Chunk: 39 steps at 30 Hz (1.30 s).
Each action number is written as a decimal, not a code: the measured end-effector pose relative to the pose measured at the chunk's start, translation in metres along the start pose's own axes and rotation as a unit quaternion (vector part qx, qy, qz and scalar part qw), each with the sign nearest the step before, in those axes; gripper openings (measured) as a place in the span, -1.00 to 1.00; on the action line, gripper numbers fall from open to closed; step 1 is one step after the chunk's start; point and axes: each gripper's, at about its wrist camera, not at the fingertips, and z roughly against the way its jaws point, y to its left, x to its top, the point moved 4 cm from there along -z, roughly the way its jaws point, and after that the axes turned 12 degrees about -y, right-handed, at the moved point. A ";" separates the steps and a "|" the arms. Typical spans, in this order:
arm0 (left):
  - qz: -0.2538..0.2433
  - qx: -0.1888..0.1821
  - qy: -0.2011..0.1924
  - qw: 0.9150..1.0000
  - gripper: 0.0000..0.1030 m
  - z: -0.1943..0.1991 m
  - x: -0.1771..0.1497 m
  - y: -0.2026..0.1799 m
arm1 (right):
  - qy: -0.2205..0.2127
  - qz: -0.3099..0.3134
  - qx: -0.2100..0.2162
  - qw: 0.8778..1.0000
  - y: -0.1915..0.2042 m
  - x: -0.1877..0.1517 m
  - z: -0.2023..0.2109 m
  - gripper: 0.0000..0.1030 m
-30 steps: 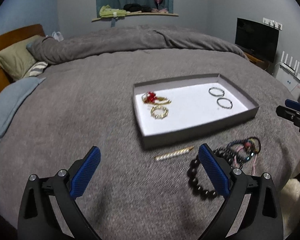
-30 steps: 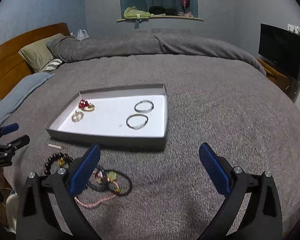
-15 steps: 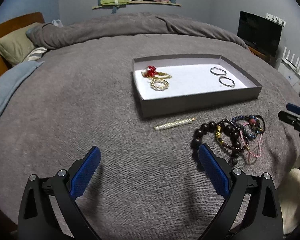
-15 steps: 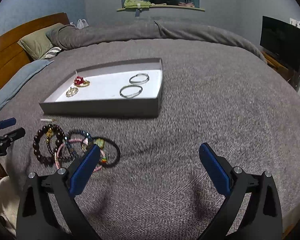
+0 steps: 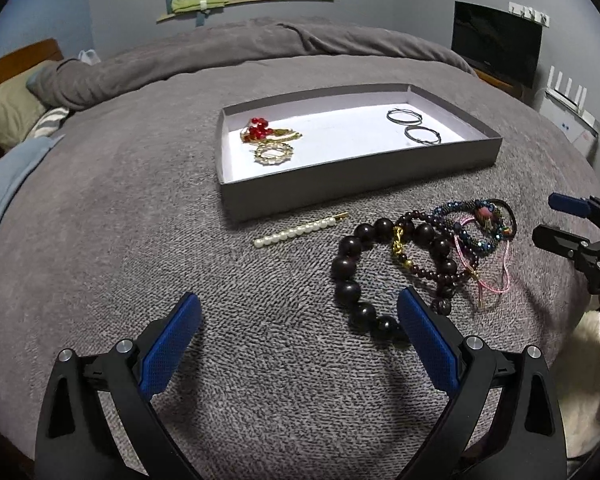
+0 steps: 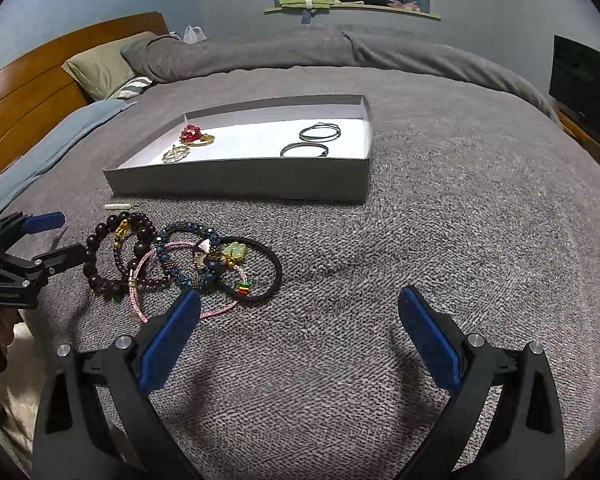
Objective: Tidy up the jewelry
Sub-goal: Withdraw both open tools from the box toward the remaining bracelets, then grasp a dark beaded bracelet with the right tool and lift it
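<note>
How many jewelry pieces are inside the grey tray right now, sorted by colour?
Inside the grey cardboard tray:
Silver wire hoops: 2
Gold filigree ring-shaped piece: 1
Red beaded piece on gold: 1
Total: 4

Dim bluish room light, sharp focus, soft shadows, heavy fisheye warp w/ dark corners.

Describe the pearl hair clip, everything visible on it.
The pearl hair clip is a slim straight bar carrying a single row of small white pearl-like beads, with a gold metal tip showing at its far end. It lies flat on the grey blanket, angled, just in front of the grey tray but not touching it, and apart from the dark bead bracelet beside it. Nothing grips it; only the blanket touches it. In the right wrist view only its end shows.
</note>
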 end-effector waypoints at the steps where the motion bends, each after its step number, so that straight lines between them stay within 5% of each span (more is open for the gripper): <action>1: 0.000 0.000 0.000 1.000 0.89 0.000 0.000 0.000 | -0.001 0.002 0.000 1.000 0.001 0.000 0.000 0.89; 8: 0.005 -0.003 -0.002 1.000 0.89 -0.001 0.000 0.003 | -0.006 0.015 0.021 1.000 0.017 0.007 -0.002 0.47; 16: 0.002 -0.007 -0.003 1.000 0.89 -0.001 0.001 0.002 | 0.001 0.022 0.060 0.998 0.045 0.015 -0.013 -0.40; 19: 0.005 -0.008 -0.006 1.000 0.89 0.000 0.001 0.004 | 0.005 0.026 0.061 0.998 0.051 0.016 -0.019 -0.56; 27: 0.011 -0.007 -0.007 1.000 0.89 0.000 0.002 0.009 | 0.019 0.028 0.053 0.998 0.051 0.015 -0.029 -0.61; 30: 0.010 -0.010 -0.006 1.000 0.89 0.000 0.002 0.009 | 0.021 0.031 0.054 0.998 0.051 0.014 -0.030 -0.86; 39: 0.008 -0.011 -0.005 1.000 0.89 -0.001 0.001 0.006 | -0.016 0.027 0.073 0.997 0.053 0.029 -0.007 -0.86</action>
